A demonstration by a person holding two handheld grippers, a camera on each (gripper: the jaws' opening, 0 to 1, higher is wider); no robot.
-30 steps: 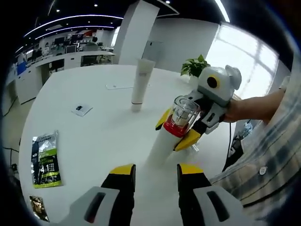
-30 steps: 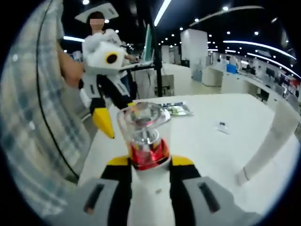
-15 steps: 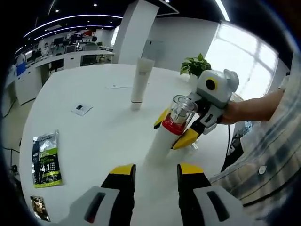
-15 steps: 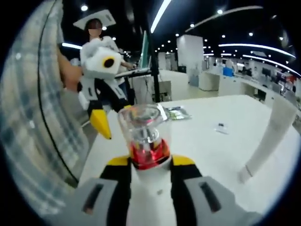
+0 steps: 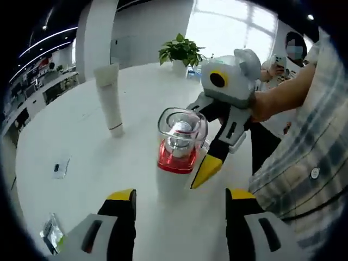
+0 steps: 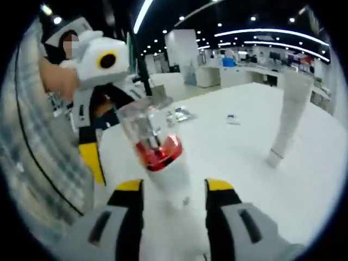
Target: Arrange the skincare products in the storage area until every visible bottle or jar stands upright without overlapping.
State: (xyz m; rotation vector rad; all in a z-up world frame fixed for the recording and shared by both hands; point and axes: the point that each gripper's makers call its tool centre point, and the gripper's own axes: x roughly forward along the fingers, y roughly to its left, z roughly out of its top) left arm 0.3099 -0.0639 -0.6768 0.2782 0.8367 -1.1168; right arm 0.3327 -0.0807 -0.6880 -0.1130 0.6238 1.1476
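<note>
Pump bottle (image 5: 176, 163) standing on white table (image 5: 81, 141), tube (image 5: 109, 98) upright well apart. Right gripper (image 6: 174, 190) straddling bottle, jaws seemingly parted, releasing. Left gripper (image 5: 179, 198) open, empty. Next: withdraw clear without tipping.

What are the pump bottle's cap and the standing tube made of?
Pump bottle cap: clear, glossy, probably hard plastic; the silver pump and red collar show through it. Standing tube: white, matte, likely soft plastic, with a flattened crimped top end.
</note>
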